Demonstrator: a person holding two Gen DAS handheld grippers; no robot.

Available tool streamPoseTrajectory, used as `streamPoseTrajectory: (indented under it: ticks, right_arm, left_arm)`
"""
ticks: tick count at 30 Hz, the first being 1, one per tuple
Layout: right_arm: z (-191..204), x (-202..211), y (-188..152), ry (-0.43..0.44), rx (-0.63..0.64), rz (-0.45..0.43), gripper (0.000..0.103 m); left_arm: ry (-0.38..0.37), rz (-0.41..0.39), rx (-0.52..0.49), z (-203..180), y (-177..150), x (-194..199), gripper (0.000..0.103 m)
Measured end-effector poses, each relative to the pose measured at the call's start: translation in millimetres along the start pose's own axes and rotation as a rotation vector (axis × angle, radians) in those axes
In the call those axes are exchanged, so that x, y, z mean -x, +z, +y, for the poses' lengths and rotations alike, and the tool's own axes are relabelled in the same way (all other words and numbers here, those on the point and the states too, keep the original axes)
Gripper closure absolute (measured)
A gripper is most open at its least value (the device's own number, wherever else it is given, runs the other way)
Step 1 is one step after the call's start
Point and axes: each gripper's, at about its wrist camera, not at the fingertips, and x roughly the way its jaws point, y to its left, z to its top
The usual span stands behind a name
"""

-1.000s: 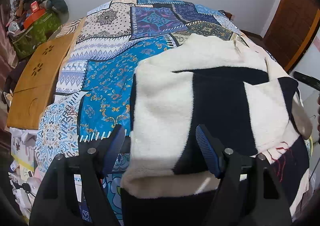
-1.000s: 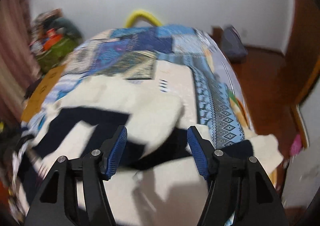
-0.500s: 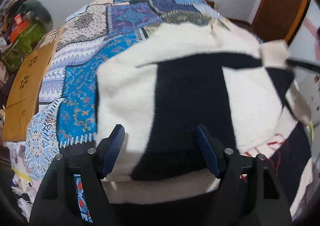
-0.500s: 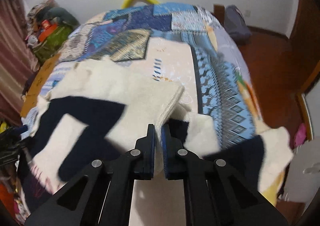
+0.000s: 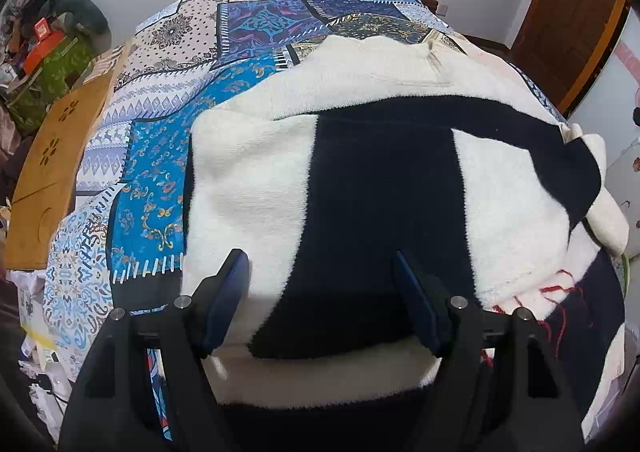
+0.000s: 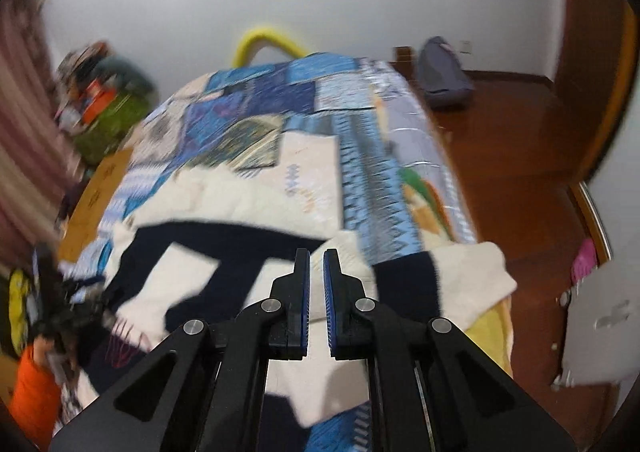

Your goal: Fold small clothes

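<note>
Right gripper [image 6: 316, 292]: jaws nearly closed, a thin gap between the pads; whether a fold of cloth is pinched there cannot be told from the blurred right view. Left gripper [image 5: 320, 304]: jaws spread wide, nothing between them, hovering over the near hem of the sweater [image 5: 380, 191]. You see the sweater, cream with dark navy blocks, lying spread on the bed [image 5: 160, 179], one sleeve [image 5: 604, 211] hanging toward the right edge. Expect a soft, thick, fuzzy knit, light but bulky; it should drape and sag, not slide. Take it at a hem, cuff or shoulder seam, where the cloth is doubled. A patchwork blue quilt covers the bed; a wooden board [image 5: 48, 171] lies at its left side, with white walls and a red-brown floor [image 6: 520, 171] beyond.
</note>
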Motion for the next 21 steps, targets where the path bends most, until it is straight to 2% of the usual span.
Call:
streamPoseTrajectory:
  ticks: [2,4,6,9,12,16,21]
  right_arm:
    - [-6,-8,-1,-0.027,0.009,0.008,0.097]
    - [-11,-22,-7,-0.041,0.035,0.043,0.092]
    - [-14,-37,-16,-0.052,0.039,0.086,0.071]
    - [-19,-52,-30,-0.025,0.037,0.106,0.052]
    - [-23,-68,-36,-0.011,0.023,0.118,0.050]
    - [-26,-81,-37,0.064,-0.041,0.139,0.050]
    - [-14,-61,-49,0.075,-0.014,0.118,0.047]
  left_arm:
    - [0.003,-0.001,-0.004,-1,0,0,0.029]
    - [0.005,-0.002,-0.007,-1,0,-1,0.029]
    - [0.009,-0.005,-0.005,0,0,-2,0.026]
    - [0.006,-0.006,0.002,2,0,-3,0.025]
    - [0.000,-0.004,0.012,3,0,-4,0.025]
    - [0.016,-0.007,0.007,0,1,5,0.025]
    - [-0.053,-0.056,-0.063,-33,5,34,0.025]
